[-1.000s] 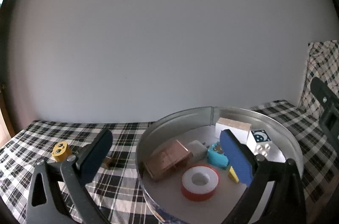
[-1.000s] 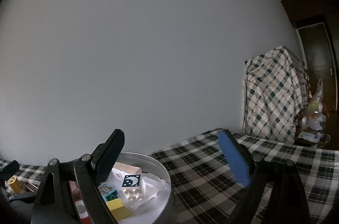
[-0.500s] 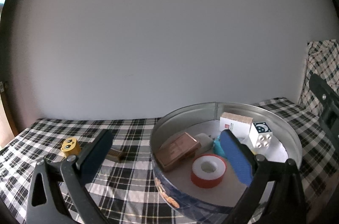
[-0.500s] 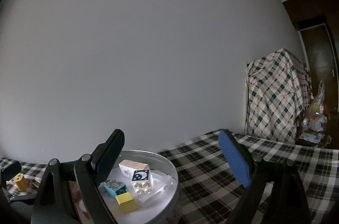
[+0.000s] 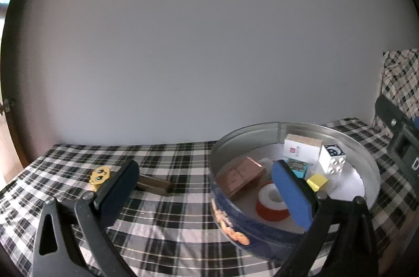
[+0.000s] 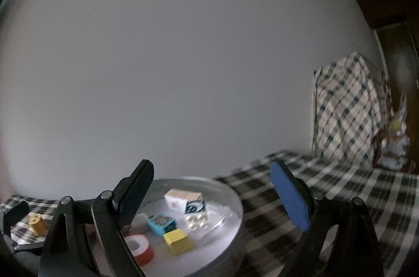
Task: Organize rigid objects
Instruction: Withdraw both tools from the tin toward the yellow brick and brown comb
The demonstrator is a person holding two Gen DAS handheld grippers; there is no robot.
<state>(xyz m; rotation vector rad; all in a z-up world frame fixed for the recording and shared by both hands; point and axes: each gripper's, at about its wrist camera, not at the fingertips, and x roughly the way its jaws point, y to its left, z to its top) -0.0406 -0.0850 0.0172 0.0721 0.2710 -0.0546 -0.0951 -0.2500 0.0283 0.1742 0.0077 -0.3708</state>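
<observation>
No legible text in either view. Small red mark seen on white face of wooden block [image 5: 301,149] in round tin [image 5: 262,230], too small to be read. Orange print on tin's blue outer wall, not readable as letters. White stud brick [image 5: 332,158] carries a dark round pictogram, no chars. Yellow block [image 5: 99,175] on checked cloth [image 5: 162,219] shows a face drawing only.

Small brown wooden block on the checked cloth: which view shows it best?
The left wrist view: the small brown wooden block lies sharp and unobstructed beside the round metal tin. The right wrist view does not show it.
</observation>
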